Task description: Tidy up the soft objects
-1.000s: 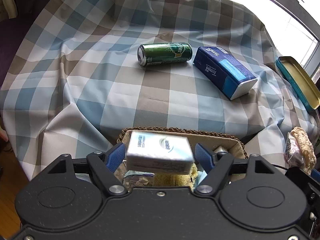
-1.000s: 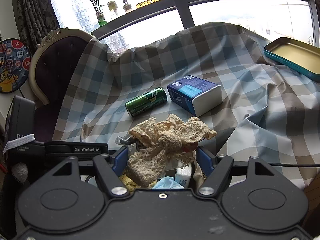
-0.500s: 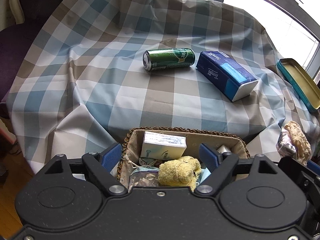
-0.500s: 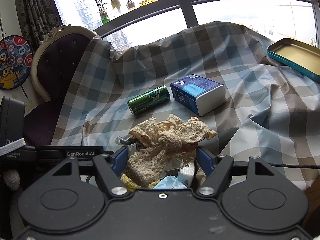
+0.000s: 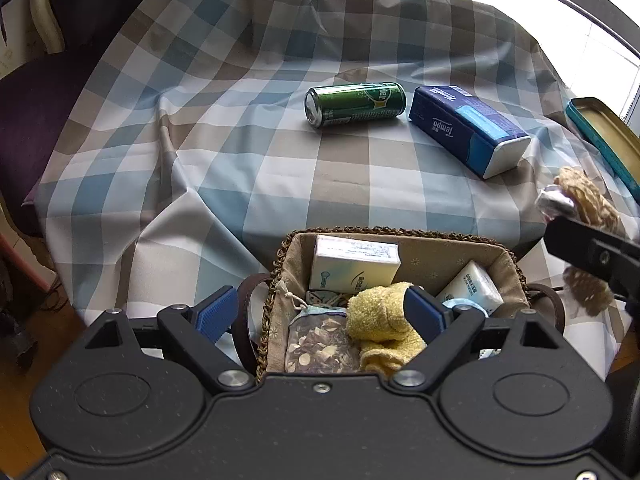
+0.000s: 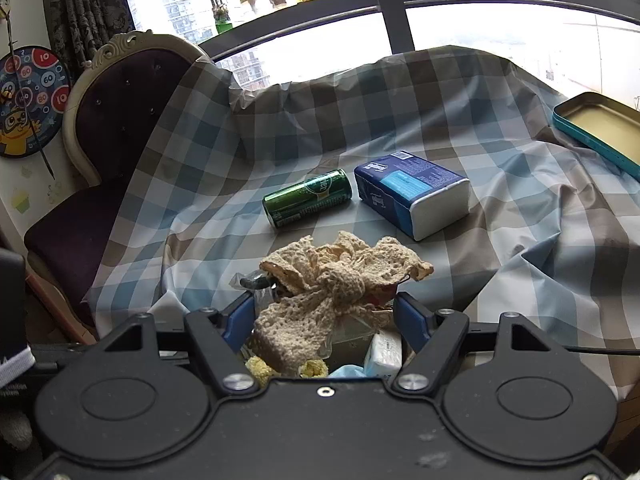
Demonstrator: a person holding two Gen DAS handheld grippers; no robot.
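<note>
Left gripper [image 5: 320, 314] opening, empty, over basket [image 5: 508, 252]; right gripper [image 6: 326, 316] clamping lace bundle [image 6: 340, 272]; lowering gently advised.

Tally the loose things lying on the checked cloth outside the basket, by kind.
Drink cans: 1, the green can
Tissue packs: 1, the blue pack
Tin lids: 1, the teal lid
Total: 3

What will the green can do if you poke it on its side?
The green can lies on its side, so it would probably roll. The checked cloth is wrinkled, which might stop it soon. Its smooth, shiny wall looks slippery to grab.
</note>
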